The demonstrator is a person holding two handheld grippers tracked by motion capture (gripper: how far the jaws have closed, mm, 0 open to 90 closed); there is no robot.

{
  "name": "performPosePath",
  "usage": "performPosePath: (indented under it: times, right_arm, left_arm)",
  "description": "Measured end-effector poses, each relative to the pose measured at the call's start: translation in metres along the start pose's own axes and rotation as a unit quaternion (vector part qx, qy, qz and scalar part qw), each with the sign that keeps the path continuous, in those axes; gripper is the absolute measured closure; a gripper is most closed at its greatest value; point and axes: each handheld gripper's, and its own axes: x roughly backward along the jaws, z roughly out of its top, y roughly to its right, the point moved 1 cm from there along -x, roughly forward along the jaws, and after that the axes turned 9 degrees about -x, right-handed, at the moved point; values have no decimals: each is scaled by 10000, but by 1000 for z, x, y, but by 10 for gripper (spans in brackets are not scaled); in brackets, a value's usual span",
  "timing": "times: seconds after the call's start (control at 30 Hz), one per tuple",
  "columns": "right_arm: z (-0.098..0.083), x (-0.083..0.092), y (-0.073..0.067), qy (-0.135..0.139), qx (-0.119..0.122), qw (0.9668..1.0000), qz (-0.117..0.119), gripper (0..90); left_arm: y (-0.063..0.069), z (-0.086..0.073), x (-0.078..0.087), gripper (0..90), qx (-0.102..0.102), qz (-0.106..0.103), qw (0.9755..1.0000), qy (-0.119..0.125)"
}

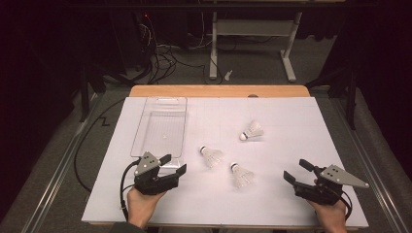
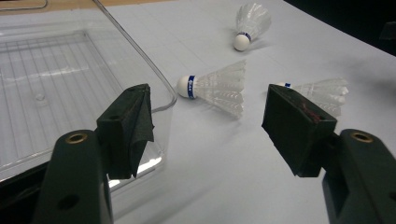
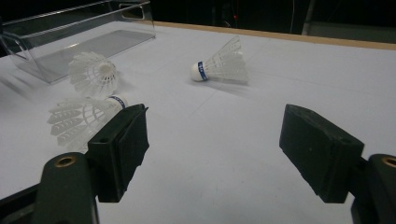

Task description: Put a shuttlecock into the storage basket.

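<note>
Blue-banded shuttlecocks [image 1: 212,156] x3 — band print unreadable; L gripper [image 1: 175,164], R gripper [image 1: 297,171] wide, empty.

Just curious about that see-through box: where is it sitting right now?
In the high view, the clear plastic tray lies on the table's left side, just beyond the left gripper, left of the three shuttlecocks.

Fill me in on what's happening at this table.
A person holds a pair of tongs in each hand, both open and empty. The left tongs sit by the near end of a clear tray, which holds nothing. Three shuttlecocks lie loose on the white table; the right tongs wait nearby.
</note>
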Motion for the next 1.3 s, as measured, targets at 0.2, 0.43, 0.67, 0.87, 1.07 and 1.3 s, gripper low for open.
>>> performPosePath:
  times: [0.2, 0.43, 0.67, 0.87, 1.07, 1.3]
  right_arm:
    - [0, 0, 0, 1, -5, 10000, -5, 240]
    - [0, 0, 0, 1, -5, 10000, -6, 241]
    - [0, 0, 0, 10, -3, 10000, -8, 241]
    - [0, 0, 0, 8, 1, 10000, 0, 241]
    - [0, 0, 0, -2, 4, 10000, -10, 241]
    - [0, 0, 0, -28, 15, 10000, -22, 242]
  left_arm:
    - [2, 3, -4, 337, -21, -50, 10000, 12]
    - [4, 7, -8, 338, -44, -88, 9999, 21]
    - [8, 13, -15, 339, -102, -164, 9998, 29]
    - [11, 17, -21, 341, -121, -194, 9997, 0]
    - [11, 18, -26, 343, -180, -221, 9996, -91]
    - [11, 22, -30, 344, -166, -255, 9995, -70]
